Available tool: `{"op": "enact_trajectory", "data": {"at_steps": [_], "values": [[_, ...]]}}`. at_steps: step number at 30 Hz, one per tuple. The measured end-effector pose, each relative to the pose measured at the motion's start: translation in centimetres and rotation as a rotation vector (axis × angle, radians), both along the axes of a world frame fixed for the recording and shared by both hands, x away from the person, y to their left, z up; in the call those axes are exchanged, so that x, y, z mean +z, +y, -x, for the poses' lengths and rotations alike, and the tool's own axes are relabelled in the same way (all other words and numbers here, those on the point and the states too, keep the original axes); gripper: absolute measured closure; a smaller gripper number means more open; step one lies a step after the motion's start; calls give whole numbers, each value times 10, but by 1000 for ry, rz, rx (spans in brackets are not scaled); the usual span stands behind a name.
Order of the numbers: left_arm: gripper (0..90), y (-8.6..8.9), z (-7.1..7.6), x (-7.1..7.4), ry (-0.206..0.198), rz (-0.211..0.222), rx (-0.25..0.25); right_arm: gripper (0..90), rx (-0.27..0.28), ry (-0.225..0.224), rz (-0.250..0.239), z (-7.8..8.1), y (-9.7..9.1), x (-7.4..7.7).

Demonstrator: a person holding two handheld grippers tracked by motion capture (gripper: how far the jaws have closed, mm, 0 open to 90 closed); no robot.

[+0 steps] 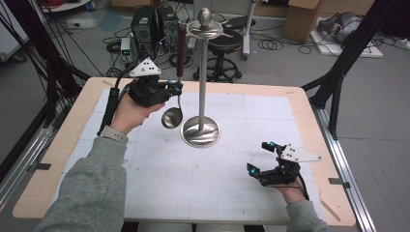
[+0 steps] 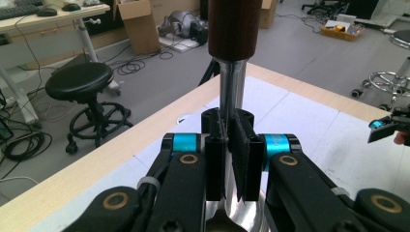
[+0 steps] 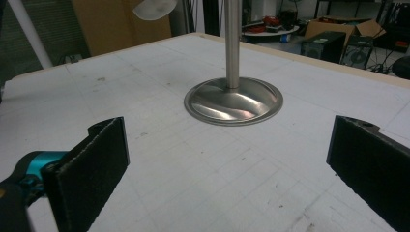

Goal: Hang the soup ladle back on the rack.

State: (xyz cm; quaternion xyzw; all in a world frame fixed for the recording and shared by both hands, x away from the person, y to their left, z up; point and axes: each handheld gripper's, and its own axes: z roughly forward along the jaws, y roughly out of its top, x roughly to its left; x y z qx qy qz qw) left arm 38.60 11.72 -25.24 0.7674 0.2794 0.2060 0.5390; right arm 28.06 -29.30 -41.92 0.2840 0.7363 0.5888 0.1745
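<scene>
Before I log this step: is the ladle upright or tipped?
Upright. The ladle hangs bowl down, wooden handle up, its shaft clamped in the left gripper beside the stand.

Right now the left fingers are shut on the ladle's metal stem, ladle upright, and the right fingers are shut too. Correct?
Not quite. The right gripper has its fingers wide open with nothing between them, as the right gripper view shows. The rest holds: the left gripper is shut on the metal stem of the upright ladle, just below its wooden handle.

Grey floor [image 1: 387, 96] with cables, stool [image 1: 225, 48], boxes [image 1: 302, 17].
</scene>
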Motion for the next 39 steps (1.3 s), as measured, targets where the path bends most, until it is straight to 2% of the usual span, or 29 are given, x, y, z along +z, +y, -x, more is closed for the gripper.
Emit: {"op": "enact_trajectory", "data": {"at_steps": [8, 14, 18, 22, 24, 25, 26, 27, 28, 30, 32, 33, 34, 35, 36, 39], "values": [[841, -4, -3, -4, 7, -16, 3, 2, 6, 4, 0, 0, 1, 0], [840, -6, -4, -5, 9, -11, 1, 3, 5, 4, 0, 1, 1, 0], [829, -9, -4, -5, -11, -34, 28, 3, 7, 3, -2, 0, 1, 0], [649, -10, -3, -6, -38, -40, 26, 3, 6, 7, -8, 1, 1, 1], [581, -9, -3, -7, -38, -40, 36, 3, 5, 5, -6, 1, 1, 1], [581, -7, -2, -7, -44, -40, 35, 3, 5, 5, -6, 1, 1, 1], [506, -6, -1, -7, -56, -33, 34, 3, 3, 6, -5, 1, 1, 1], [506, -5, 0, -7, -70, -19, 30, 3, 3, 6, -5, 1, 1, 1], [416, -4, 1, -7, -79, -5, 23, 3, 6, 4, -6, 1, 1, 1], [394, -1, 4, -8, -91, 24, -3, 3, 5, 1, -5, 1, 1, 1], [346, 1, 8, -11, -108, 27, -17, 3, 1, 1, -7, 1, 1, 1], [304, 2, 9, -13, -107, 23, -9, 3, 1, 1, -7, 1, 1, 1], [197, 2, 9, -15, -90, 3, 14, 3, 2, 2, -11, 1, 1, 1], [197, 3, 9, -18, -77, -12, 34, 3, 2, 2, -11, 1, 1, 1], [141, 4, 9, -20, -71, -13, 33, 3, 0, -1, -10, 1, 1, 1], [37, 10, 11, -27, -61, 21, 16, 3, 0, 2, -12, 1, 0, 1]]}}
